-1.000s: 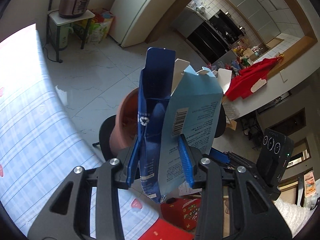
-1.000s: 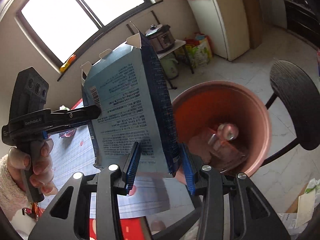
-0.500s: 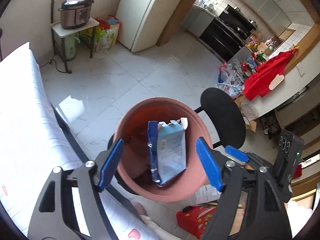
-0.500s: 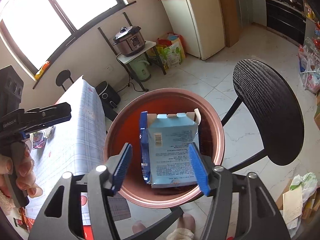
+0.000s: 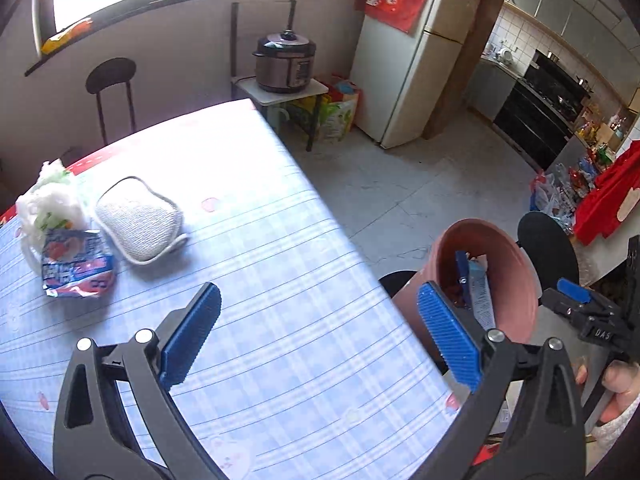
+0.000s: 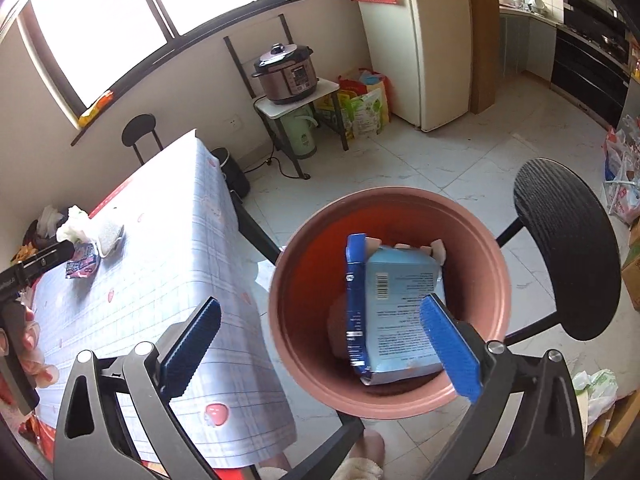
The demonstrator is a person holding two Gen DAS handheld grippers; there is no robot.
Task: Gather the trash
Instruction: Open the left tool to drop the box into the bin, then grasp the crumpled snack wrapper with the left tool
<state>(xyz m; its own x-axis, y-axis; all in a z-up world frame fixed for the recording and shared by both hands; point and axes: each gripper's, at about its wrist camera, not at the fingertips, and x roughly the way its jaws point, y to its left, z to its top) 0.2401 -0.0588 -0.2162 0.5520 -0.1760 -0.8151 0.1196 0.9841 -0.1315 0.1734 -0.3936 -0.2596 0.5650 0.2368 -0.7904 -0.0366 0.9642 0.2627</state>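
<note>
Two sets of jaws, just opened wide with nothing between them: left gripper (image 5: 318, 332) over the checked tablecloth (image 5: 280, 320), right gripper (image 6: 320, 334) above the terracotta bin (image 6: 390, 400) holding the blue carton (image 6: 396, 312). Remaining trash, a crumpled snack wrapper (image 5: 76, 268), beside the grey sponge (image 5: 138, 220), far-left of the left gripper, hence nearer that hand, long axis roughly crosswise to the fingers.

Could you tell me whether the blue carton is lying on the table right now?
No, the blue carton stands inside the terracotta bin beside the table, as the right wrist view shows.
</note>
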